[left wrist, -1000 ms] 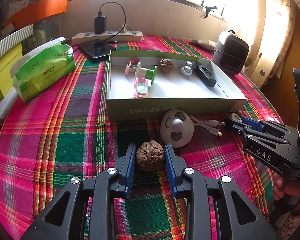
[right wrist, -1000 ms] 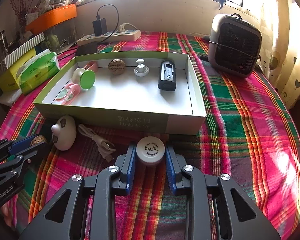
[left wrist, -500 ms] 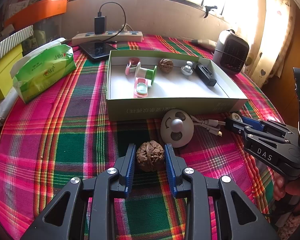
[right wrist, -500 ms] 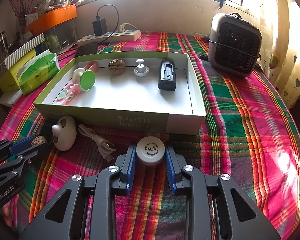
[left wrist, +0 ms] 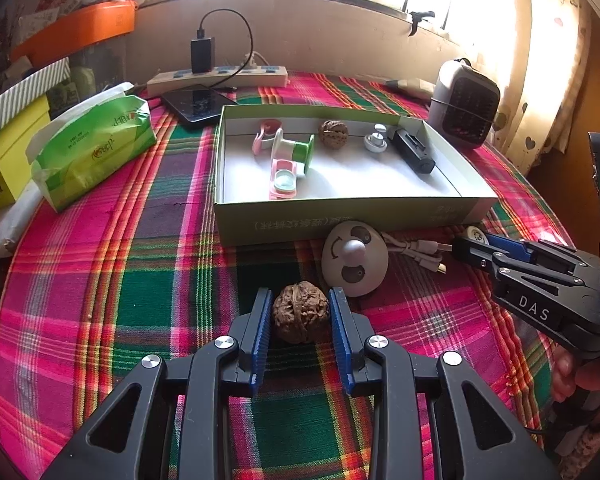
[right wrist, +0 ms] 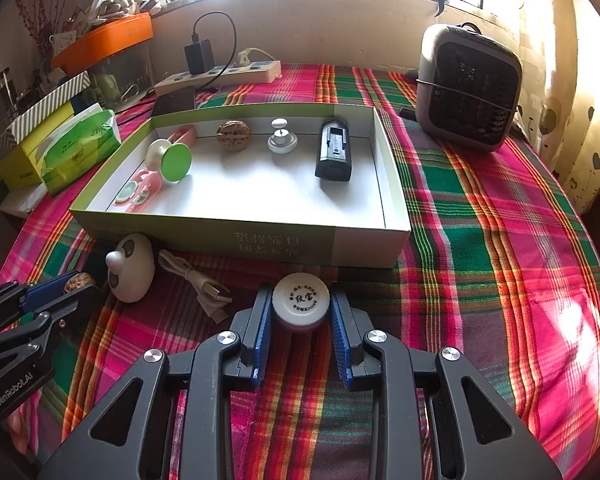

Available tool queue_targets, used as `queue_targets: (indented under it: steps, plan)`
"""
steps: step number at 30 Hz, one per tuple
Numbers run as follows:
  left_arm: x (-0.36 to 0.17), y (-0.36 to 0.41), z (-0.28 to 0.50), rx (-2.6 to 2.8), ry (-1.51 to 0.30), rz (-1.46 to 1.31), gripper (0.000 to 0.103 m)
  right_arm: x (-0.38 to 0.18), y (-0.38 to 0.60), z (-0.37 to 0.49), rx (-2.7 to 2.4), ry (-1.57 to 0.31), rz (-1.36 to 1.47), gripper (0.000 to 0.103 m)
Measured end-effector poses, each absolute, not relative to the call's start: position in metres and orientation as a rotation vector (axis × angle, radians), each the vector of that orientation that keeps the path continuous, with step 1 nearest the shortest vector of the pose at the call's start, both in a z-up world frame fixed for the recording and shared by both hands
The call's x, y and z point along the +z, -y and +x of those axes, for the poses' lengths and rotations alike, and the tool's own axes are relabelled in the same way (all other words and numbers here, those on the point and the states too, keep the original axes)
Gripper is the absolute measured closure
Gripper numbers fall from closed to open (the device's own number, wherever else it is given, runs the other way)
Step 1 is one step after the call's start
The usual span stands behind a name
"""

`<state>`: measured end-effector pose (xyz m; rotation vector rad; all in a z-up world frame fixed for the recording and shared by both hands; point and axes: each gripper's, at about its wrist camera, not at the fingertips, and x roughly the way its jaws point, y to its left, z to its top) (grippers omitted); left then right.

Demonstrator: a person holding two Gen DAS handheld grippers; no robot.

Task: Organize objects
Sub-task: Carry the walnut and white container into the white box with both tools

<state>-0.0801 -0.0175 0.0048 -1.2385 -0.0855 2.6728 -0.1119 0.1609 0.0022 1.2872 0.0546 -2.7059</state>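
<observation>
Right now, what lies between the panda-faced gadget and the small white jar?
A coiled white USB cable lies between the panda gadget and the jar, in the right wrist view.

Black gripper [left wrist: 301,316] frames, blue ribbed pads [left wrist: 260,320], silver screws, white "DAS" lettering.

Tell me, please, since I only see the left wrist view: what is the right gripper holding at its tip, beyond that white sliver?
Observer: The right gripper is closed on a small white-capped jar with printed characters on its lid.
Operator: Thank you. Is that jar inside the box?
Observer: No, it sits on the plaid cloth in front of the box's near wall.
Operator: And the black item in the box, what does its top look like?
Observer: The black block shows a recessed slot with rails on its upper face.
</observation>
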Motion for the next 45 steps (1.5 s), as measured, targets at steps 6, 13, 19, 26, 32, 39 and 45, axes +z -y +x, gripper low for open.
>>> queue_targets:
  steps: [6, 13, 19, 26, 32, 39, 45]
  plan:
    - [0.013, 0.015, -0.079, 2.679, 0.069, -1.217, 0.076, 0.005, -0.162, -0.111, -2.707, -0.044, 1.273, 0.074]
    - [0.027, 0.011, -0.079, 2.685, 0.057, -1.175, 0.076, 0.015, -0.166, -0.11, -2.718, -0.028, 1.234, 0.074]
    - [0.039, 0.007, -0.082, 2.688, 0.045, -1.138, 0.076, 0.027, -0.167, -0.11, -2.72, -0.016, 1.192, 0.074]
    - [0.048, 0.001, -0.094, 2.679, 0.038, -1.119, 0.076, 0.039, -0.168, -0.113, -2.726, 0.0, 1.151, 0.074]
    - [0.054, -0.007, -0.108, 2.662, 0.025, -1.107, 0.076, 0.045, -0.171, -0.123, -2.727, 0.0, 1.141, 0.074]
    - [0.053, -0.018, -0.135, 2.624, 0.013, -1.129, 0.076, 0.047, -0.171, -0.141, -2.712, 0.0, 1.146, 0.074]
    - [0.053, -0.027, -0.156, 2.599, 0.007, -1.14, 0.076, 0.04, -0.173, -0.159, -2.691, 0.009, 1.18, 0.074]
